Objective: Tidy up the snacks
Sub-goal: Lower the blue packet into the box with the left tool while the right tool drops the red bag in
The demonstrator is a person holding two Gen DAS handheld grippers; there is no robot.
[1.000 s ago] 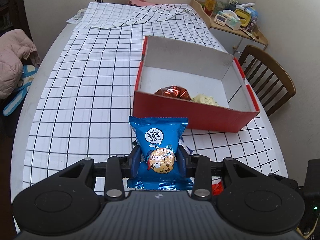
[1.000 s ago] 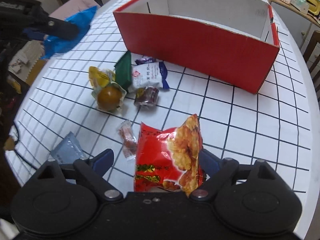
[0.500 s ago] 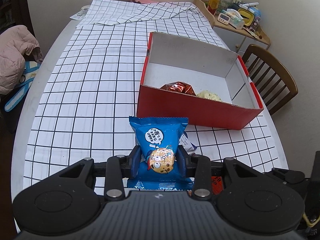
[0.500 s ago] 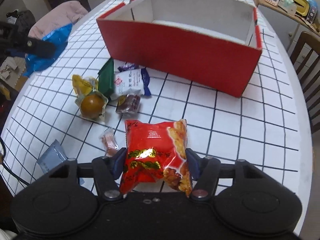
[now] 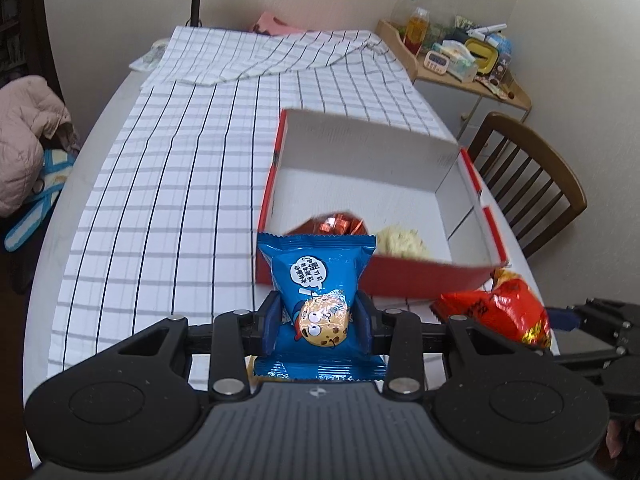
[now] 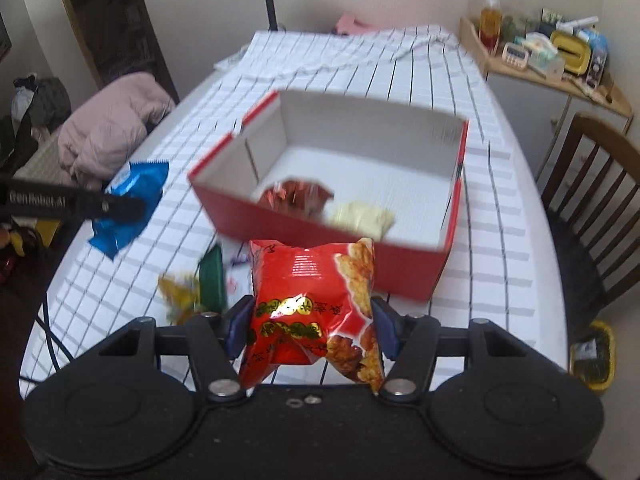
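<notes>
- The left gripper (image 5: 318, 322) is clamped on a blue foil cookie packet with a cartoon cookie face (image 5: 320, 292), held up clear of the checked white tablecloth (image 5: 168, 200) just short of the open red cardboard box with a white inside (image 5: 486, 216).
- The right gripper (image 6: 310, 326) is closed on a puffy red crisp bag with gold lettering (image 6: 312, 308); its jaws have just been narrowing and now pinch the bag's waist, so the bag bulges above and below the pads.
- The box holds a red foil-wrapped snack (image 6: 296, 196) and a pale snack (image 6: 362, 216) against its near wall; the far half of its floor is bare.
- Both packets should, I judge, be carried over the near wall and let go above the bare floor.
- Keep the two grippers apart as they converge; releasing one packet at a time seems safer.
- Loose snacks, among them a green packet (image 6: 212, 278), remain on the cloth at left; motion blur makes them hard to tell apart.
</notes>
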